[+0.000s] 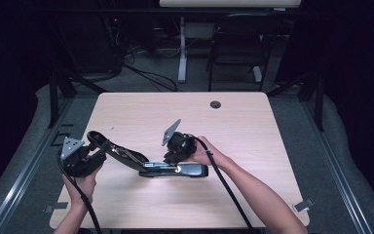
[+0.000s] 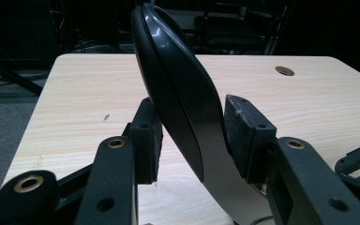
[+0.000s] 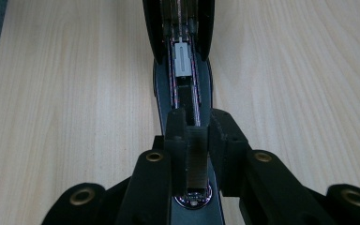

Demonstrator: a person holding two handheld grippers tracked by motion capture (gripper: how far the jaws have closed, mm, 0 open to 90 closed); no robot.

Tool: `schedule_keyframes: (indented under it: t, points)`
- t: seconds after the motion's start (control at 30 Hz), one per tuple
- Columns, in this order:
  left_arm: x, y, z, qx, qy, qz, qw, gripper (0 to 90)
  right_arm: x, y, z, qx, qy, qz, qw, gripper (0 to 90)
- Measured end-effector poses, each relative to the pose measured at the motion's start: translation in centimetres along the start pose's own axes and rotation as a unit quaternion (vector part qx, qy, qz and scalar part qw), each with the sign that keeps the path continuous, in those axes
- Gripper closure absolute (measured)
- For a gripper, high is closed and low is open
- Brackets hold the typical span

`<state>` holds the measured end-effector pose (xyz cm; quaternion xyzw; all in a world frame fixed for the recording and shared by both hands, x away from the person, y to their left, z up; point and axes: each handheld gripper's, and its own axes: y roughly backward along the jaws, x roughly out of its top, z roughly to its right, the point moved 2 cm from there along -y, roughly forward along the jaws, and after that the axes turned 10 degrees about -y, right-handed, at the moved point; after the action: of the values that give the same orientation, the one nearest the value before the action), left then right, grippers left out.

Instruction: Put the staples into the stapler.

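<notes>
Left gripper view: glossy curved black stapler lid, pale woodgrain table.

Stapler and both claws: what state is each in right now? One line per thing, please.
Stapler: swung open, base flat on the table, top arm lifted away to the left.
Staple strip: held between the right claw's pads, over the open channel.
Left claw: shut on the top arm, holding it raised.
Right claw: shut on the staple strip, pointing down at the base.
Table: bare wood around the stapler.
</notes>
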<state>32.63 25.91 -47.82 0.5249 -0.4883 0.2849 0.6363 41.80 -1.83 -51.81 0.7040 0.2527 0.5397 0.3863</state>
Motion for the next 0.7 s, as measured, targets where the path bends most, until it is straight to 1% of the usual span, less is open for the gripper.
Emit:
schedule_keyframes:
  t: [0.2,0.43,0.47,0.7]
  points:
    - [0.00,-0.02,0.00,0.000,0.000,0.000,1.0000,58.5,-0.06,-0.25,0.05,0.002,0.003,-0.006,1.0000,78.4]
    - [0.00,-0.03,0.00,0.001,-0.001,0.000,1.0000,58.5,-0.21,-0.69,0.07,0.005,0.003,-0.006,1.0000,78.4]
    - [0.00,-0.03,0.00,0.001,-0.001,0.000,1.0000,58.5,-0.25,-0.68,0.11,0.003,0.006,-0.010,0.9999,78.4]
    - [0.02,-0.02,0.02,0.001,-0.001,0.000,1.0000,58.5,-0.46,-0.60,0.17,0.002,0.007,-0.015,0.9999,78.4]
